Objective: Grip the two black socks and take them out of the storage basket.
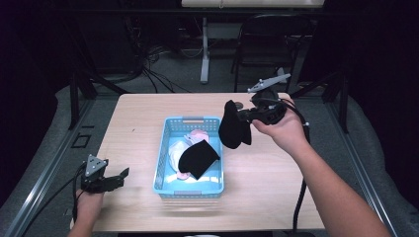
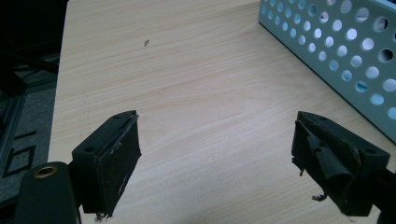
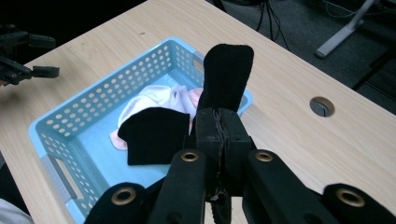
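A pale wood table (image 1: 148, 123) stands on grey floor in a dark room; a chair (image 1: 269, 44) and a desk leg (image 1: 204, 49) lie at 12 o'clock. Mid-table sits a blue perforated basket (image 1: 165, 148) holding a black sock (image 1: 198, 158) over pink-white cloth (image 1: 197, 136). At 2 o'clock the right gripper (image 1: 244, 116), jaws clamped together, holds a second black sock (image 1: 232, 127) beside the basket's far corner. At 8 o'clock the left gripper (image 1: 118, 178) rests low, jaws wide apart, empty. No writing is readable

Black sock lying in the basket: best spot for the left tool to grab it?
Grip the black sock at its raised edge, over the pale socks, where it clears the basket floor. Probably come straight down from above; the walls block side approaches. The left tool is open.
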The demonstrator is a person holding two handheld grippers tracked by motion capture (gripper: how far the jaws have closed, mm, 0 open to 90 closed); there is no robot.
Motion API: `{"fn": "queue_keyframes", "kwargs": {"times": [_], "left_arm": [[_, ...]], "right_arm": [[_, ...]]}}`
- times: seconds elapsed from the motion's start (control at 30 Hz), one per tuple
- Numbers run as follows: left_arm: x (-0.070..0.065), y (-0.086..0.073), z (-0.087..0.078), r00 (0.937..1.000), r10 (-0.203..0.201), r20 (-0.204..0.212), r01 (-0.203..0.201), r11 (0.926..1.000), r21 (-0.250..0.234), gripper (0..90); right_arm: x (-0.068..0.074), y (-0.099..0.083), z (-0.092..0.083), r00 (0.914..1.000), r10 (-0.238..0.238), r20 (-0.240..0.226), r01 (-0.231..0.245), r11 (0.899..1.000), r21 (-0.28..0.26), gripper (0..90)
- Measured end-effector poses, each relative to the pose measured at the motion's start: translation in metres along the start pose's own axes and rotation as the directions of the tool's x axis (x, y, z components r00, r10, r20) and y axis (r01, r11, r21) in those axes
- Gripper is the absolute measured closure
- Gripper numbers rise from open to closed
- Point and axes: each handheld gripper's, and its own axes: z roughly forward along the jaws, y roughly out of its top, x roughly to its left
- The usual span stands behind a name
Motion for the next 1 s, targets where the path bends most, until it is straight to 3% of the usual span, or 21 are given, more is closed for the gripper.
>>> {"fn": "queue_keyframes", "kwargs": {"times": [0.2, 0.47, 0.77, 1.0], "left_arm": [[0.000, 0.000, 0.000, 1.0000, 0.000, 0.000, 0.000, 1.0000, 0.001, 15.4], [0.000, 0.000, 0.000, 1.0000, -0.002, -0.002, 0.002, 1.0000, 0.002, 15.4], [-0.001, -0.001, 0.000, 1.0000, -0.001, 0.000, 0.001, 1.0000, 0.001, 15.4], [-0.001, -0.001, 0.000, 1.0000, 0.002, 0.001, -0.002, 1.0000, 0.003, 15.4]], "right_arm": [[-0.011, -0.018, -0.015, 0.9992, 0.031, 0.024, -0.031, 0.999, -0.017, 88.4], [-0.017, -0.035, -0.020, 0.9977, 0.053, 0.041, -0.053, 0.999, -0.013, 88.4], [-0.020, -0.063, -0.007, 0.9951, 0.082, 0.057, -0.082, 0.997, 0.004, 88.4], [-0.016, -0.088, 0.013, 0.9940, 0.107, 0.022, -0.108, 0.994, 0.024, 88.4]]}}
